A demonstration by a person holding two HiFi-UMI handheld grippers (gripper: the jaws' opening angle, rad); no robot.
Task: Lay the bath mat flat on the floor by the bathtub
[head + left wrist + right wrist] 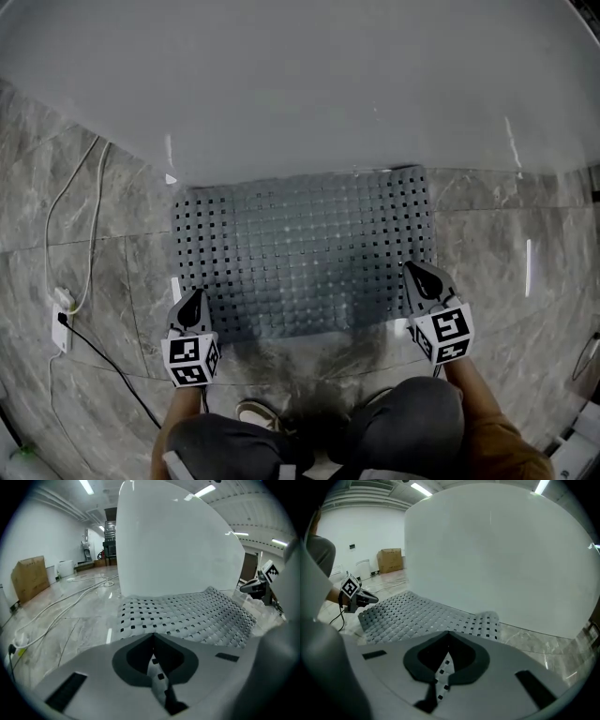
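Note:
A grey perforated bath mat (pixel 305 253) lies spread on the marble floor against the base of the white bathtub (pixel 300 84). My left gripper (pixel 194 300) is shut on the mat's near left corner, and my right gripper (pixel 414 270) is shut on its near right corner. The left gripper view shows a strip of mat (pixel 187 616) pinched in the closed left gripper (pixel 154 656). In the right gripper view the mat (pixel 417 613) runs out from the closed right gripper (pixel 446 657). Its far right corner (pixel 488 619) curls up slightly beside the tub.
White cables (pixel 80 216) and a plug block (pixel 61 319) lie on the floor at the left, with a black cable (pixel 103 361) running toward me. My knees (pixel 403 427) and a shoe (pixel 255 412) are just behind the mat. A cardboard box (pixel 29 577) stands far off.

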